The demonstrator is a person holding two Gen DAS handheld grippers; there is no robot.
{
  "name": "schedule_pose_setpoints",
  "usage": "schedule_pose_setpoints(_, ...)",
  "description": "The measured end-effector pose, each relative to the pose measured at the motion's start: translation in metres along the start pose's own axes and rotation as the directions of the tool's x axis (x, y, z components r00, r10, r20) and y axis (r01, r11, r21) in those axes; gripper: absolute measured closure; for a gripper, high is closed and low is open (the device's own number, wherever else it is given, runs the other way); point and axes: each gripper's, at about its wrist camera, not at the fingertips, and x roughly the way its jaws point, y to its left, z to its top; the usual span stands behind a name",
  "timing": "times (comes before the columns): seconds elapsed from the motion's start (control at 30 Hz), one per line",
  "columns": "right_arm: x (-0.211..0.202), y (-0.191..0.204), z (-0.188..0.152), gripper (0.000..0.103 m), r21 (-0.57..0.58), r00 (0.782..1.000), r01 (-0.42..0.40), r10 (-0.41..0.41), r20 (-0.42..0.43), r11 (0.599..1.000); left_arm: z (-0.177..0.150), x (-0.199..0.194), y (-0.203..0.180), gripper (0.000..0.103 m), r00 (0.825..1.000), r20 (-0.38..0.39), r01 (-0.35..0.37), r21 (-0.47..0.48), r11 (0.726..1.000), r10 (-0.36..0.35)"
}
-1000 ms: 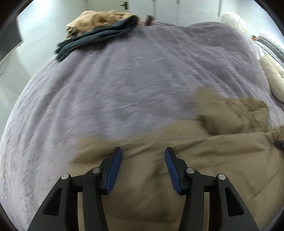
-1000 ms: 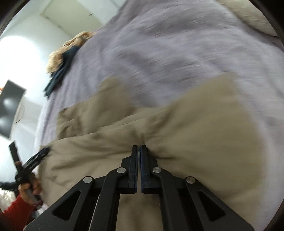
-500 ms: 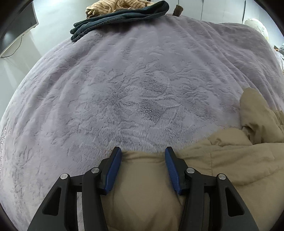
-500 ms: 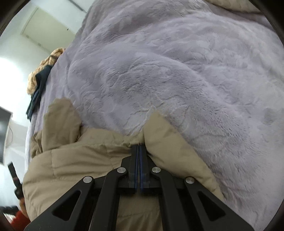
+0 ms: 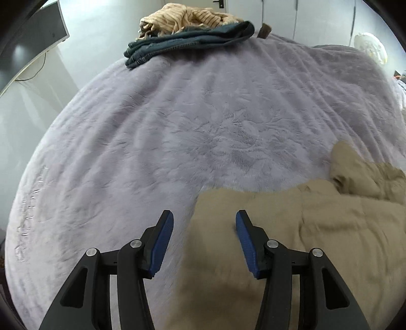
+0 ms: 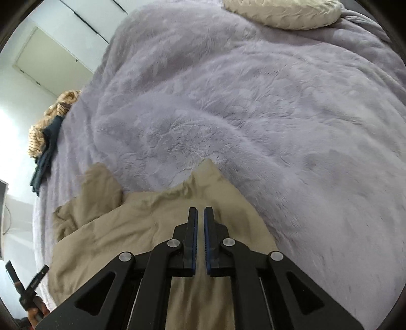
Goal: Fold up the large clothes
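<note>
A tan padded jacket [image 5: 291, 228] lies on a lilac plush bedspread [image 5: 203, 127]. In the left wrist view my left gripper [image 5: 204, 223] is open and empty, its blue pads [image 5: 165, 236] astride the jacket's left edge. In the right wrist view the jacket [image 6: 121, 228] lies low and left, a pointed corner toward the bed's middle. My right gripper [image 6: 200, 218] hangs over that corner, its jaws a narrow gap apart with no cloth between them. The left gripper [image 6: 25, 286] shows at the lower left there.
A pile of dark blue and striped tan clothes [image 5: 190, 33] sits at the far edge of the bed; it also shows in the right wrist view [image 6: 48, 132]. A cream pillow [image 6: 281, 12] lies at the head. A dark screen [image 5: 33, 38] stands left of the bed.
The right gripper has parted slightly and let go of the jacket's corner, which now lies on the bed. The left gripper has shifted left, off the jacket's edge, still open.
</note>
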Motion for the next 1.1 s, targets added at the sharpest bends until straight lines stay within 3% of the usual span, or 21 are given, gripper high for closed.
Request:
schedule_pose_setpoints(0.23, -0.043, -0.007, -0.052, 0.097, 0.006, 0.998, -0.057, 0.057, -0.033, 0.998, -0.048, -0.044, 0.009, 0.050, 0.996, -0.060, 0.064, 0.002, 0.998, -0.063)
schedule_pose_setpoints(0.6, -0.080, -0.018, -0.139, 0.096, 0.039, 0.989, -0.082, 0.086, -0.124, 0.996, -0.135, -0.062, -0.008, 0.049, 0.972, -0.201, 0.127, 0.000, 0.992, -0.124)
schedule_pose_setpoints(0.67, -0.084, -0.024, -0.154, 0.096, 0.067, 0.986, -0.085, 0.094, -0.140, 0.994, -0.145, -0.066, -0.010, 0.026, 0.968, -0.209, 0.137, -0.010, 0.991, -0.136)
schedule_pose_setpoints(0.77, -0.087, -0.031, -0.168, 0.095, 0.086, 0.984, -0.076, 0.089, -0.157, 0.993, -0.158, -0.077, -0.014, 0.024, 0.968, -0.207, 0.146, 0.001, 0.989, -0.143)
schedule_pose_setpoints(0.87, -0.090, -0.036, -0.183, 0.080, 0.101, 0.981, -0.067, 0.084, -0.176, 0.993, -0.170, -0.083, -0.015, 0.024, 0.965, -0.220, 0.150, 0.004, 0.989, -0.145)
schedule_pose_setpoints(0.93, -0.095, -0.039, -0.194, 0.039, 0.112, 0.981, -0.065, 0.085, -0.176, 0.992, -0.179, -0.086, -0.015, 0.023, 0.961, -0.228, 0.161, 0.000, 0.987, -0.157)
schedule_pose_setpoints(1.0, -0.098, -0.041, -0.201, 0.036, 0.121, 0.981, -0.069, 0.089, -0.170, 0.990, -0.186, -0.087, -0.016, 0.001, 0.959, -0.237, 0.161, 0.002, 0.987, -0.156)
schedule_pose_setpoints(1.1, -0.099, -0.045, -0.210, 0.036, 0.138, 0.977, -0.077, 0.102, -0.188, 0.987, -0.194, -0.091, -0.018, 0.000, 0.958, -0.235, 0.167, -0.002, 0.986, -0.163)
